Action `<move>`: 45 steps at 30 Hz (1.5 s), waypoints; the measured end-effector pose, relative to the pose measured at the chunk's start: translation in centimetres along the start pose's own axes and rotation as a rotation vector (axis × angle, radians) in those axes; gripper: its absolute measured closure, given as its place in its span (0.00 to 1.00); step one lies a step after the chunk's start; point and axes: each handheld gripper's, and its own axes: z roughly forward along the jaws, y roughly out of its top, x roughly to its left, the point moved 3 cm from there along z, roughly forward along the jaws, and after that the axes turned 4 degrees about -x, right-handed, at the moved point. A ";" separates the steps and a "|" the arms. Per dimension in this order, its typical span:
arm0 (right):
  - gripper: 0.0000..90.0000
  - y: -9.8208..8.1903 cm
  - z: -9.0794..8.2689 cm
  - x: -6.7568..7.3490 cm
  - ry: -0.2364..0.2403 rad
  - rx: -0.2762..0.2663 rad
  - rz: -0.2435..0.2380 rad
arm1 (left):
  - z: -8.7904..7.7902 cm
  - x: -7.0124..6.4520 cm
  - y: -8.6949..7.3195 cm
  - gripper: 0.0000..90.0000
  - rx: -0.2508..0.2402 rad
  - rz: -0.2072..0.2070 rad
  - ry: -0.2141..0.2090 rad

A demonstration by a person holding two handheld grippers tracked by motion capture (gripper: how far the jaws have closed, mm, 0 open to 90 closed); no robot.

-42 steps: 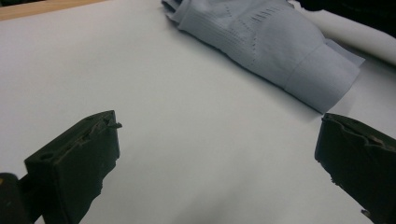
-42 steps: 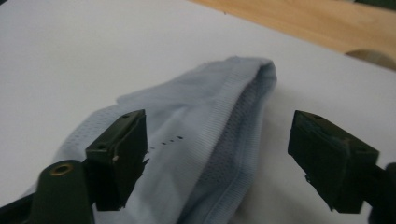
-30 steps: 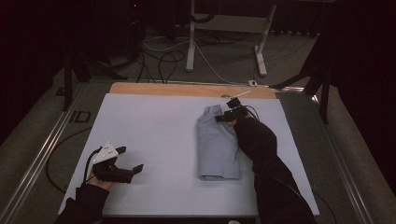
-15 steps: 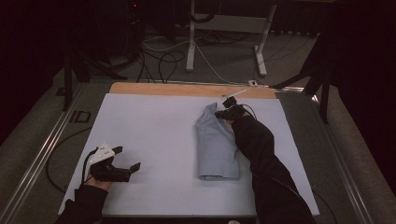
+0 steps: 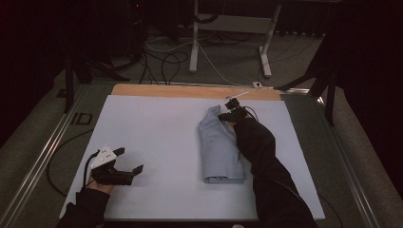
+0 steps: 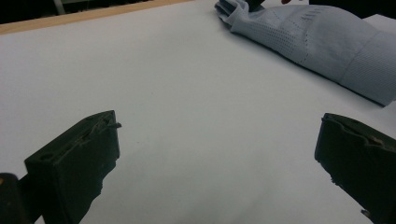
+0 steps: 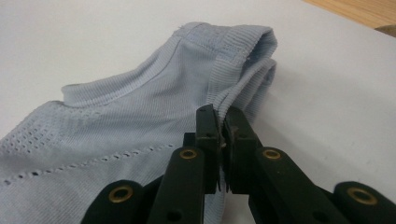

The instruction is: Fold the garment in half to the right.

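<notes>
The left gripper rests on the white table cover at the near left corner, held in the person's left hand, its jaws spread wide with nothing between them. In the left gripper view its two black jaws stand far apart over bare cover, and the garment lies well off ahead and to the right of them.

That light blue knit garment lies folded in a long strip, well apart from the left gripper and right of the table's middle. Its near folded end lies beside the person's dark right sleeve; its far end reaches up to the right gripper.

In the right gripper view the right gripper's jaws are pressed together on the ribbed hem of the garment, pinching that edge, with the perforated body of the cloth spreading away to the left of the jaws and bare cover to their right.
</notes>
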 end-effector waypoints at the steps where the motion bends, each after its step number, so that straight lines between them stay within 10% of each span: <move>1: 0.96 0.0 0.0 -0.1 -0.004 0.000 0.004 | 0.0 0.0 0.0 0.01 -0.001 0.002 0.002; 9: 0.93 -0.1 0.5 -0.1 -0.044 0.015 -0.003 | -0.1 0.2 0.0 0.01 -0.010 -0.007 0.009; 31: 0.16 1.6 -3.2 2.7 0.086 -0.060 -0.016 | -0.2 0.3 0.0 0.01 -0.006 -0.002 0.017; 45: 0.15 0.6 -6.7 5.9 0.131 -0.092 -0.074 | -0.3 0.3 0.1 0.01 -0.007 0.002 0.010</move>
